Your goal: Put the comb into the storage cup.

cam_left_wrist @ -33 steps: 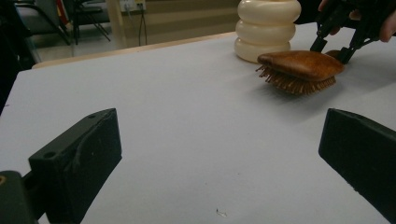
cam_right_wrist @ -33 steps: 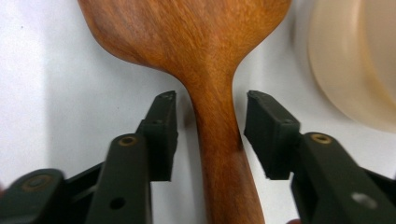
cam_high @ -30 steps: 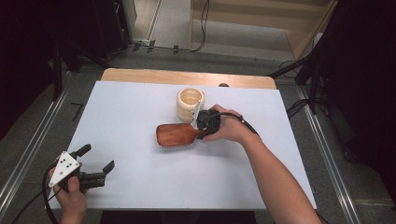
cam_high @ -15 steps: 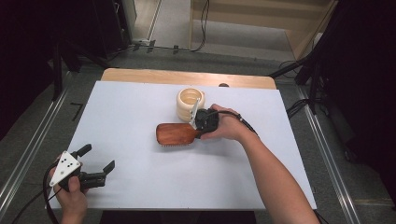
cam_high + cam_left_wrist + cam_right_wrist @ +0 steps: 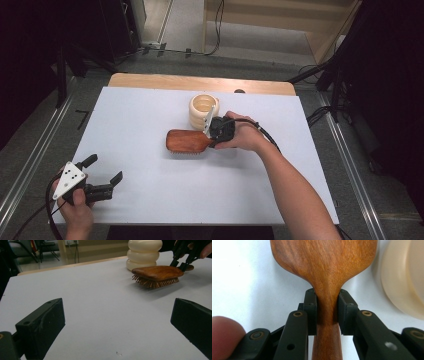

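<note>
Wood, solid and stiff: the hairbrush [image 5: 187,141] lies bristles-down on the white table [image 5: 145,120], near the middle, just beside the cream ribbed pot [image 5: 203,111], and I cannot tell whether the two touch. My right gripper [image 5: 327,312] has just been closing, and its two black pads now pinch the neck of the brush, right where the broad paddle narrows into the handle. That seems to me the sensible place to take hold: the waist gives the pads two sides to bear on and the flare above should stop the brush sliding out forward.

I judge it light enough to lift with one hand, and rigid, so it won't bend or sag. The polished finish looks slick, though, and the paddle is the heavier end, so it may droop or twist about the pads if my squeeze is slack. The bristles [image 5: 156,283] are the delicate part; I would keep clear of them.

My left gripper [image 5: 100,172] rests at the near left corner of the table, spread wide around nothing.
</note>
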Action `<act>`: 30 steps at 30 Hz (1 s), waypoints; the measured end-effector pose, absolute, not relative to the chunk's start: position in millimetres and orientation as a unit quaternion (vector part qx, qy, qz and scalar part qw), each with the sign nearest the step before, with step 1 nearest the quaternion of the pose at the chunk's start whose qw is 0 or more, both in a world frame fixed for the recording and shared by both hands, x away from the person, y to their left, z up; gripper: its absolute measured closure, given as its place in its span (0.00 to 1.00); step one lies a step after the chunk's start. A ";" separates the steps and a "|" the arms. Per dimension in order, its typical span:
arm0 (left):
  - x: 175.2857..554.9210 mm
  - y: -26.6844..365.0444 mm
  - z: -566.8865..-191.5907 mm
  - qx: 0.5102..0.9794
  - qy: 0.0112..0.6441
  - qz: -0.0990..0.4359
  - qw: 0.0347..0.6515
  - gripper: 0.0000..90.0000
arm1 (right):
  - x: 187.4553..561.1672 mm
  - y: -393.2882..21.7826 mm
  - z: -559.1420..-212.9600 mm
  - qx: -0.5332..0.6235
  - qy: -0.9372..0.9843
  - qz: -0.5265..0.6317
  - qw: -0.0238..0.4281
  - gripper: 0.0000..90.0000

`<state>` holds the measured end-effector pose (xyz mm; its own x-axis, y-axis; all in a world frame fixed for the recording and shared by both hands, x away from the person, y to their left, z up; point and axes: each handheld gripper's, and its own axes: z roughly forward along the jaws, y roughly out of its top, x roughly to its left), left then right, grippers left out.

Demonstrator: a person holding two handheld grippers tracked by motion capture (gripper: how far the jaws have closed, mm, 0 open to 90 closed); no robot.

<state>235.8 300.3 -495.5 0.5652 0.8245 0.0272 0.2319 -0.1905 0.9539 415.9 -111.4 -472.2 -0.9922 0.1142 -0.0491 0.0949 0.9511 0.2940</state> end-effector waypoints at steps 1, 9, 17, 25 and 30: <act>235.9 300.4 -495.5 0.717 0.369 0.286 0.518 0.00 | 415.7 -112.0 -471.6 0.051 0.987 0.149 0.036 0.78; 236.0 300.2 -495.5 0.717 0.369 0.286 0.518 0.00 | 411.9 -116.1 -470.9 0.057 0.982 0.176 0.041 0.78; 236.1 300.2 -495.5 0.716 0.369 0.286 0.519 0.00 | 408.2 -116.5 -469.2 0.053 0.978 0.197 0.049 0.78; 236.3 300.3 -495.5 0.717 0.368 0.284 0.519 0.00 | 404.1 -117.6 -467.9 0.072 0.969 0.230 0.051 0.78; 236.3 300.4 -495.5 0.717 0.368 0.284 0.520 0.00 | 402.8 -123.1 -468.9 0.087 0.963 0.249 0.052 0.78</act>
<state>236.3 300.4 -495.5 0.5678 0.8228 0.0238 0.2326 -0.1881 0.9542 402.8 -123.1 -468.9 -0.9795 0.1930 -0.0570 0.1413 0.8614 0.4878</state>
